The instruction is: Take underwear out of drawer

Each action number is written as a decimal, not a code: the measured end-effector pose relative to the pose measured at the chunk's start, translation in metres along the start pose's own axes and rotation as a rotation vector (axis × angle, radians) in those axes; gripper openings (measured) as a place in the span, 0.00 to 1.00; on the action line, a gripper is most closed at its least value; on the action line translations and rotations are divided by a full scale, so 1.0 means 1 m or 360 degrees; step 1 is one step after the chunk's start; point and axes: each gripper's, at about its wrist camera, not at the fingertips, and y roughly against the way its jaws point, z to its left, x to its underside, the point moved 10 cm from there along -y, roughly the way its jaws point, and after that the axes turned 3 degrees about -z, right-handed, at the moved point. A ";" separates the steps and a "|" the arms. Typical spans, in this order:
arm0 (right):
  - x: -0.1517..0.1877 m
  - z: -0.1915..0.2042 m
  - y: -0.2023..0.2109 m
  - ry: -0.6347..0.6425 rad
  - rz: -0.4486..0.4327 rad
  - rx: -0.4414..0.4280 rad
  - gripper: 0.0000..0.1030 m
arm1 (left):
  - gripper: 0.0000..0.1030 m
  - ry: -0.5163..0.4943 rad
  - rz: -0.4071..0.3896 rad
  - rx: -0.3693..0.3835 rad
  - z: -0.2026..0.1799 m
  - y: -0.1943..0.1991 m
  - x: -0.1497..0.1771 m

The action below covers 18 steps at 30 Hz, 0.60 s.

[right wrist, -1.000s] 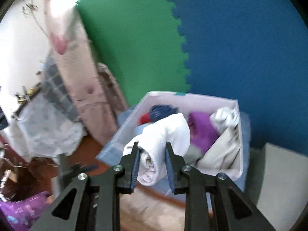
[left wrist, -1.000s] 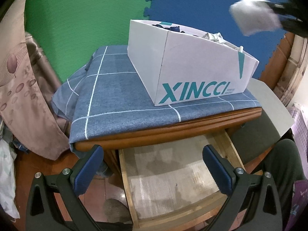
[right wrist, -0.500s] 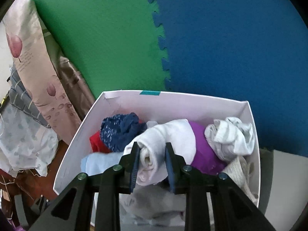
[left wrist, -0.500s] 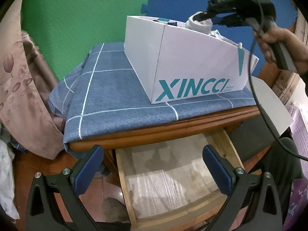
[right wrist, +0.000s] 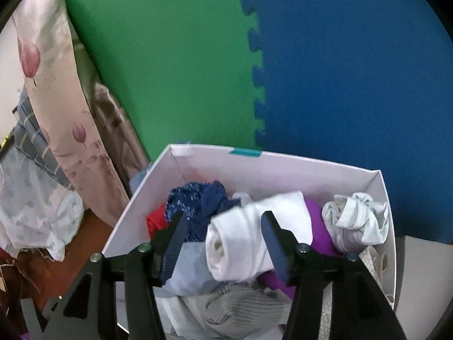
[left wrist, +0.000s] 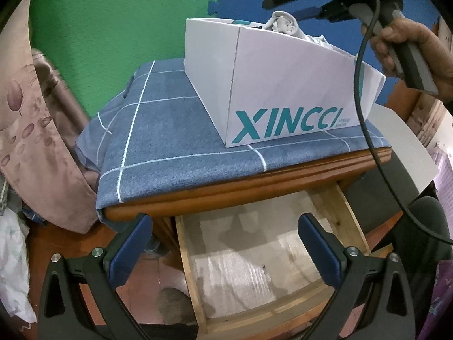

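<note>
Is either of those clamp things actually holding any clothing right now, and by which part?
Neither. The right hand-held gripper is opening around the white rolled underwear lying in the white box; its pads stand clear. The left hand-held gripper is open over the drawer.

The drawer (left wrist: 254, 257) lies open with free room; clothes crowd the box (right wrist: 271, 167) above.

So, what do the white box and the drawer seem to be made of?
The white box looks like thin matte cardboard: sharp folded edges, printed lettering. The drawer seems pale unfinished wood, with visible grain on its sides; its bottom looks lined, perhaps with paper.
</note>
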 end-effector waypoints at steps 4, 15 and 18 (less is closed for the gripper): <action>-0.002 -0.004 0.028 -0.0051 -0.0152 -0.0042 0.54 | 0.99 -0.0032 0.0010 -0.0021 -0.002 -0.002 0.002; 0.091 -0.011 0.122 0.0152 -0.0451 -0.0053 0.54 | 0.99 -0.0192 0.0015 -0.0112 -0.011 -0.001 0.004; 0.130 -0.012 0.142 0.0231 -0.0486 -0.0038 0.54 | 0.99 -0.0270 0.0013 -0.0150 -0.017 -0.003 0.005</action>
